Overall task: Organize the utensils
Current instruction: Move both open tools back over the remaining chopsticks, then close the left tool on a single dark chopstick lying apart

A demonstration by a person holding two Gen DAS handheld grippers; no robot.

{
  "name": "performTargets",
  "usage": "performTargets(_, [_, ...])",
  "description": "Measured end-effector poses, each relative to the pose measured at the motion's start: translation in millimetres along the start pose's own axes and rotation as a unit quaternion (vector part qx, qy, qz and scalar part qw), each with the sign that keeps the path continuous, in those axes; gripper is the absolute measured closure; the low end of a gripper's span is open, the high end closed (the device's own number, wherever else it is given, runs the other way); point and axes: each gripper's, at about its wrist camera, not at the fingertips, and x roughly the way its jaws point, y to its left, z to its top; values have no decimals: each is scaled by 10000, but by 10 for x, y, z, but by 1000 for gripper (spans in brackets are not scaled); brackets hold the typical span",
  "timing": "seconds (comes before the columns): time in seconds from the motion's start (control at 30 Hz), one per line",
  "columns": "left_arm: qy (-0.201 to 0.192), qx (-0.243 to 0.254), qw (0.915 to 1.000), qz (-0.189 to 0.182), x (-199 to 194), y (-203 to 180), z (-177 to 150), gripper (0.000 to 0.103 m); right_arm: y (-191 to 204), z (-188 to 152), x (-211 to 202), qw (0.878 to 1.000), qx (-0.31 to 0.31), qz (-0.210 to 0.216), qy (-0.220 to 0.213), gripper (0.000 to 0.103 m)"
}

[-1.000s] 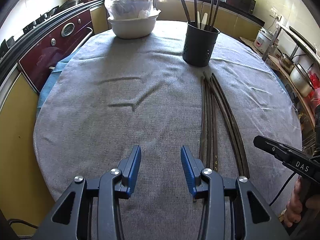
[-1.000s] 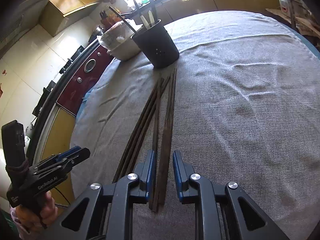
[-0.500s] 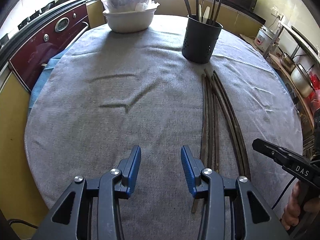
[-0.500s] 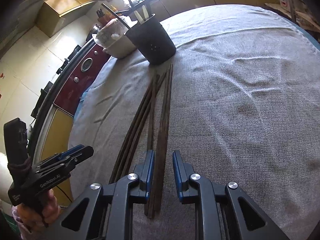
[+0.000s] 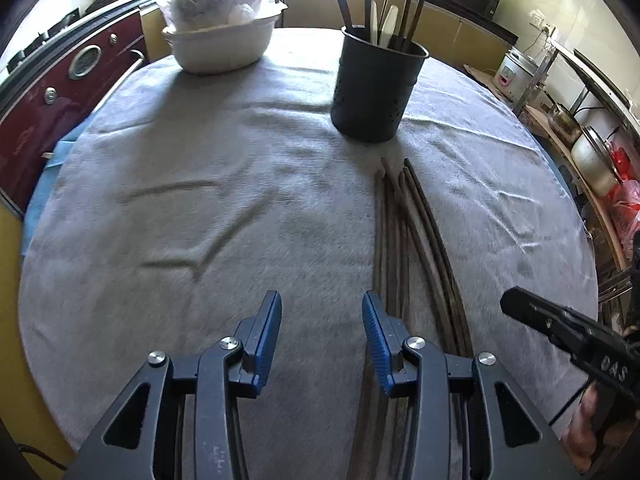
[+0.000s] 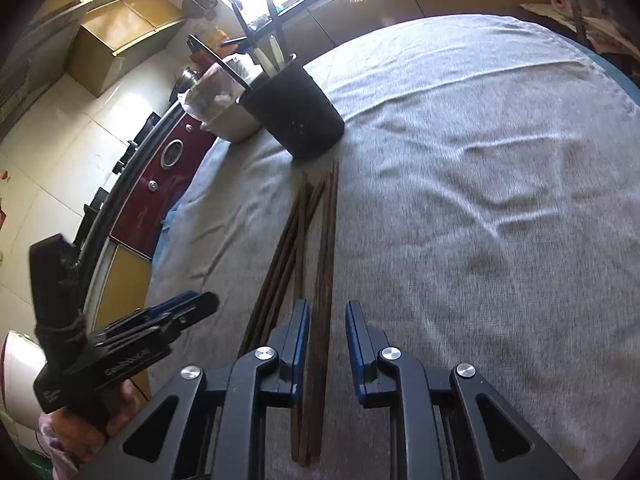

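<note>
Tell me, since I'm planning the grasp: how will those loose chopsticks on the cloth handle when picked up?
The chopsticks look thin and rigid, so probably light and stiff. Lying bunched, neighbours may shift or roll. The right gripper, jaws open, straddles a pair; held near one end, they could pivot.

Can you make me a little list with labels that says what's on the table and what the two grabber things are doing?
Table cover: grey cloth
Loose utensils: dark chopsticks lying side by side on the cloth
Holder: black cup, upright, already holding some utensils
Other item: white bowl with a plastic-wrapped bundle on top
Left tool: open, empty, over bare cloth beside the chopsticks
Right tool: open, straddling two chopsticks, not yet closed on them
Likely next step: probably squeeze and lift those chopsticks toward the cup
</note>
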Motion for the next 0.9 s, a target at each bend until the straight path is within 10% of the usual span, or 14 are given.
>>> performTargets(0.9, [163,448,9988,92,496,-204,467,55,-272,44,-44,9991,426,-11,-66,83])
